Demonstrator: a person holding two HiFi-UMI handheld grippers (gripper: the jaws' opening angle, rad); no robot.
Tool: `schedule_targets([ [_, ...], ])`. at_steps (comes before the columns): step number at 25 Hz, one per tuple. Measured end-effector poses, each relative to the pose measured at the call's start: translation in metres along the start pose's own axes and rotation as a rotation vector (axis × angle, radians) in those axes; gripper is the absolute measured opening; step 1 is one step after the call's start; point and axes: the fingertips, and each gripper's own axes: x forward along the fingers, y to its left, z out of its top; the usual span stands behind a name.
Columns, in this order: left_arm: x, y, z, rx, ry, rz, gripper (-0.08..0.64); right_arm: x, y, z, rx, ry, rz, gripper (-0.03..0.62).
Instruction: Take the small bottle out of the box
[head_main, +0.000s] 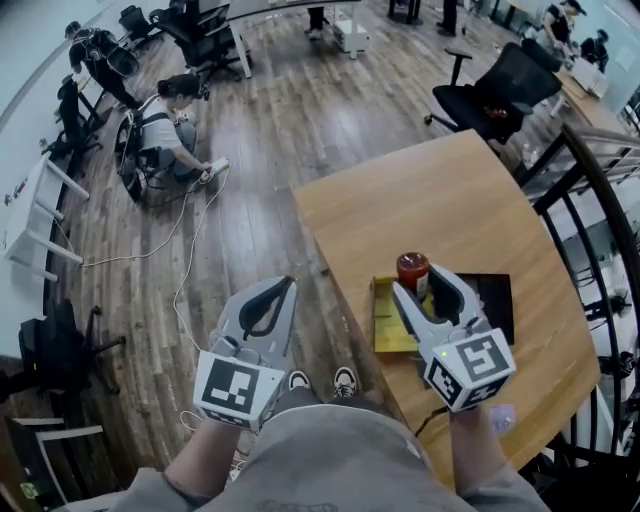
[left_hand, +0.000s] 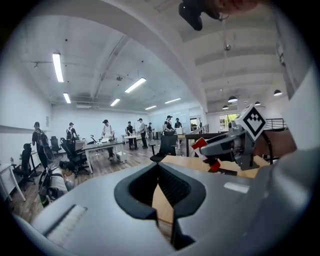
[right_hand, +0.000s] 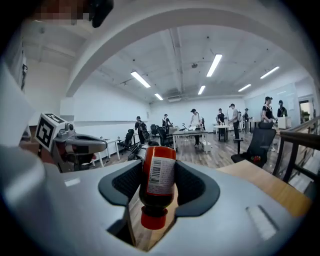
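The small bottle (head_main: 412, 272) is dark red with a white barcode label and a red cap. My right gripper (head_main: 425, 281) is shut on it, holding it just above the open box (head_main: 386, 332), which has a yellow lining and a black side and lies on the wooden table (head_main: 440, 200). In the right gripper view the bottle (right_hand: 158, 182) sits between the jaws, cap towards the camera. My left gripper (head_main: 284, 286) is shut and empty, left of the table over the floor. The left gripper view shows the right gripper (left_hand: 235, 145) with the bottle (left_hand: 200, 144).
A black office chair (head_main: 500, 85) stands beyond the table's far edge. A dark metal railing (head_main: 590, 200) runs along the right. A person (head_main: 160, 130) crouches on the wood floor at far left, with a white cable (head_main: 180, 250) trailing towards me.
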Motion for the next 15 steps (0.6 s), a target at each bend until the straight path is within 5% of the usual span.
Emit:
schedule_targets([
  [5,-0.022,0.003,0.039,-0.010,-0.074,0.034,0.002,-0.031,0.027,0.051,-0.106,-0.131,-0.016,0.215],
  [15,-0.054,-0.005,0.090,0.058,-0.180,0.030,0.002,-0.095,0.055,0.128,-0.093,-0.408,0.002,0.215],
])
